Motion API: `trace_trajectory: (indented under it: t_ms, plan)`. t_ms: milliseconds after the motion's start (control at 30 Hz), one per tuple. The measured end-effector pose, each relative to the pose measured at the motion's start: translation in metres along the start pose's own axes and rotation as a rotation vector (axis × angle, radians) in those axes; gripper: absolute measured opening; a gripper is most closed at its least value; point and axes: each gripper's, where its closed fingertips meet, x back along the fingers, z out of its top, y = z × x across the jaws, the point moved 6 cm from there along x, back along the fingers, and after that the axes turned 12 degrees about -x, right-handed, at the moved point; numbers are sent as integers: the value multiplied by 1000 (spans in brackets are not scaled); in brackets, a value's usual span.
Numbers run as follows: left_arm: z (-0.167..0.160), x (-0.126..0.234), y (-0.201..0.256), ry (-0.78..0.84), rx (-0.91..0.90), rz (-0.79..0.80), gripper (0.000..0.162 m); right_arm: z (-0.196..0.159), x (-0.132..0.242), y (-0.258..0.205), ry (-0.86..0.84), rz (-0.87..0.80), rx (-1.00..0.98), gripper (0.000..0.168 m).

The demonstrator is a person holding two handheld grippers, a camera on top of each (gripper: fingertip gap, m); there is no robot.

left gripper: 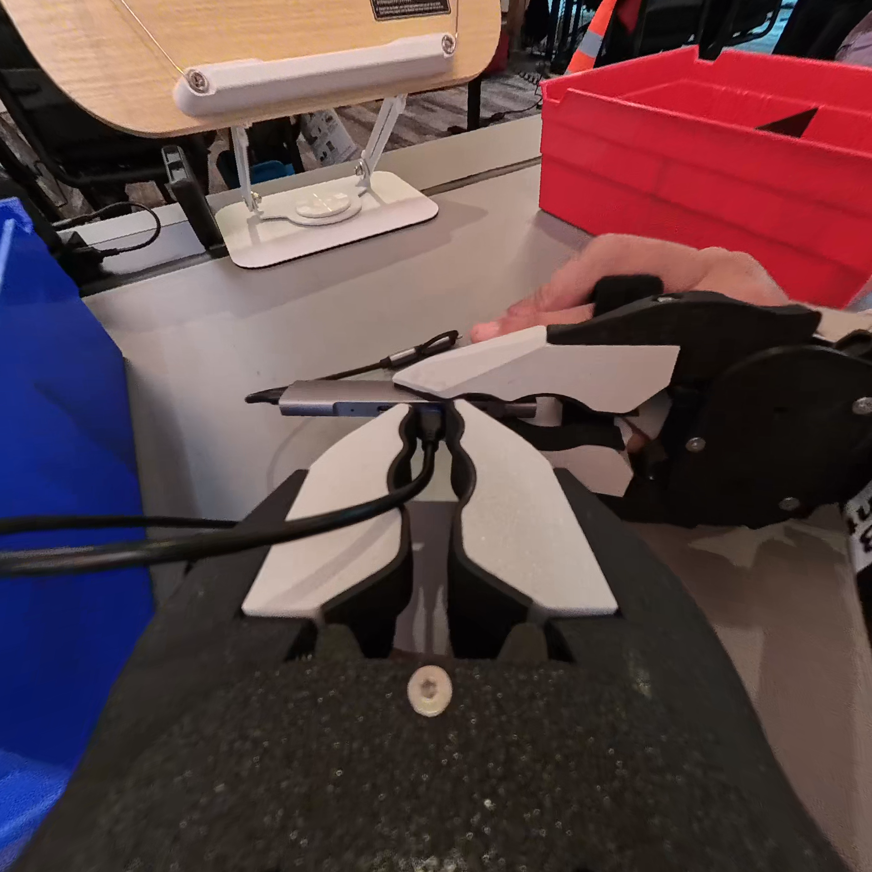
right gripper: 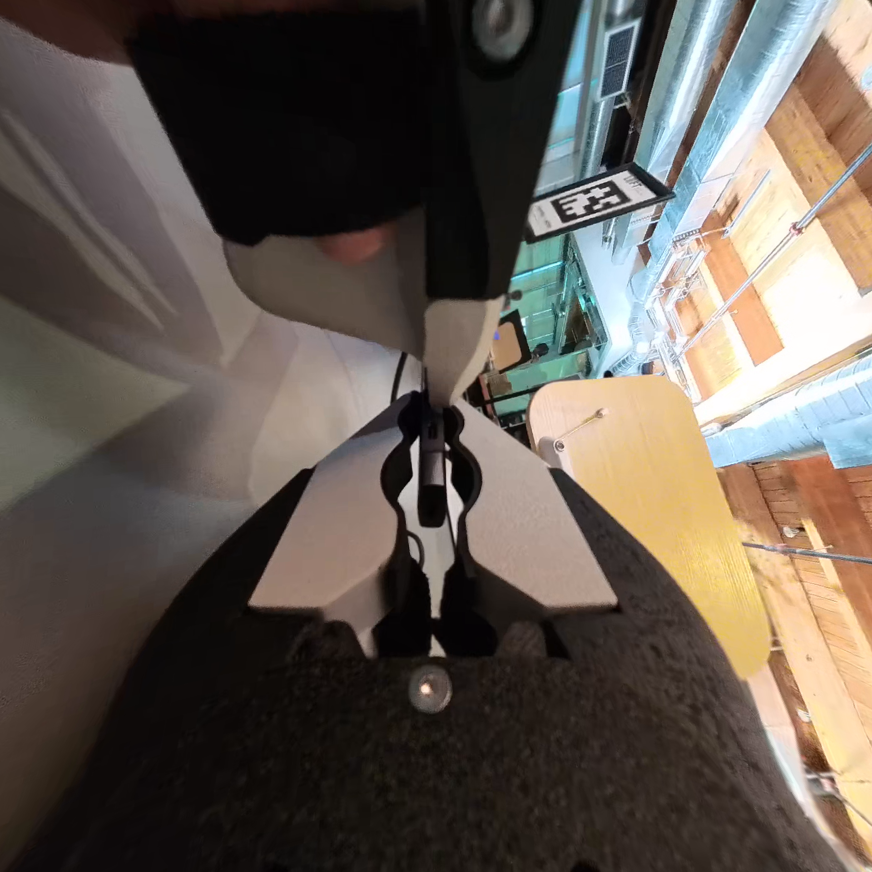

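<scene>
My left hand-held gripper (left gripper: 428,417) is narrowed onto a black plug (left gripper: 428,424); its two white fingers pinch the plug where it meets the front edge of a slim grey hub (left gripper: 339,396). The plug's black cable (left gripper: 198,538) curves back from the hub, over my left finger and away to the left.

The hub is held level just above the pale desk (left gripper: 283,321). My right hand-held gripper (left gripper: 424,403) comes in from the hub's right side, turned on its side; its upper white finger lies on the hub's top face and the lower one runs beneath it, so it is clamped on the hub. My hand (left gripper: 623,278) is wrapped round that gripper's black body. In the right wrist view the right hand-held gripper (right gripper: 431,415) has its fingertips closed on the hub's thin edge (right gripper: 430,453), and the left gripper's white finger (right gripper: 453,349) meets it from above.

Behind the hub a thin black lead (left gripper: 415,351) with a metal connector lies on the desk. Farther back from the hub stands a white stand (left gripper: 325,217) carrying a tilted wooden board (left gripper: 245,52). A red bin (left gripper: 698,155) sits right-rear of the hub, a blue bin (left gripper: 52,424) to the hub's left.
</scene>
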Motion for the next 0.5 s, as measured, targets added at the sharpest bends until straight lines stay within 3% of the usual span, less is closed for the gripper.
trace_trajectory:
  t_ms: [200,267,300,367,500]
  plan:
    - [7,6,-1,22,-9,1,12,-2,0,7,7,1,-66,8]
    - [18,23,-10,97,-49,76,11,-44,-10,15,-208,-1,-109,8]
    - [24,31,-13,113,-78,96,11,-46,-6,29,-165,-51,-162,8]
    - [20,34,-8,95,-32,37,11,-12,6,44,6,-123,-271,7]
    - [1,18,15,7,3,-146,11,-23,-4,36,-74,-100,-226,8]
